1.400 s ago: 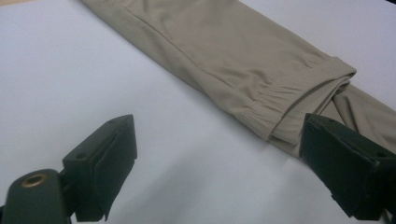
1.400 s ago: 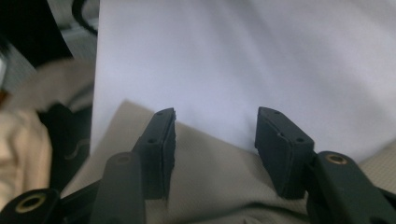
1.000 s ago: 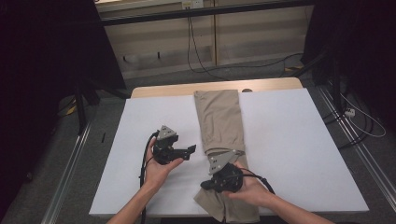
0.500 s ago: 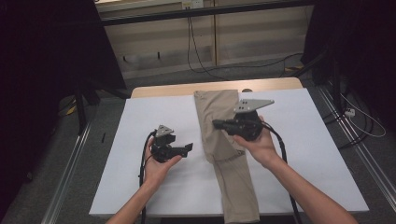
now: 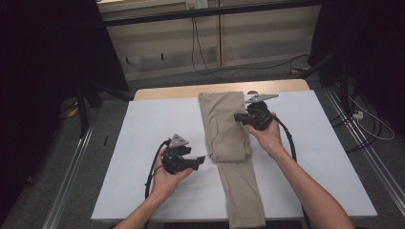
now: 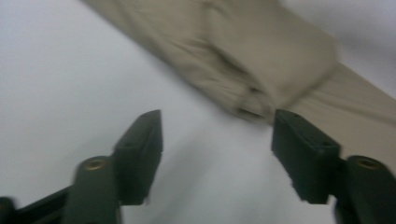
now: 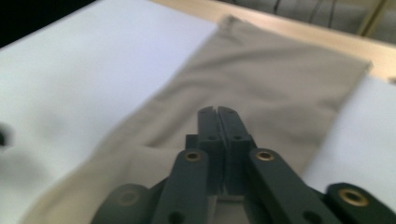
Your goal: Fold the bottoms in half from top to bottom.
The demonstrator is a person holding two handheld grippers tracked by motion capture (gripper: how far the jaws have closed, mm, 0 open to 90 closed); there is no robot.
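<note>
The right gripper point(image 5: 238, 117) has swung up from the near hem of the trousers point(image 5: 228, 138) to the upper half of the cloth, carrying the lower end over with it, so a folded edge now lies across the middle of the garment, behind and to the left of its jaws. Those jaws stand pressed together in the right gripper view point(image 7: 217, 115); no fabric is visible between them (the tips sit just over the khaki), so I judge the first fold laid rather than still carried. The left gripper point(image 5: 199, 160) has hardly shifted: it hangs over the white table cover point(image 5: 143, 124) with its jaws wide apart, the folded edge just ahead of them in the left gripper view point(image 6: 214, 135).

The trousers run lengthwise down the middle of the table, one end hanging off the near edge. A next fold would likely start there. Nothing sits between either tool and the cloth; each gripper's own cable trails behind it, and the wooden table edge point(image 5: 167, 91) lies beyond the right gripper.
</note>
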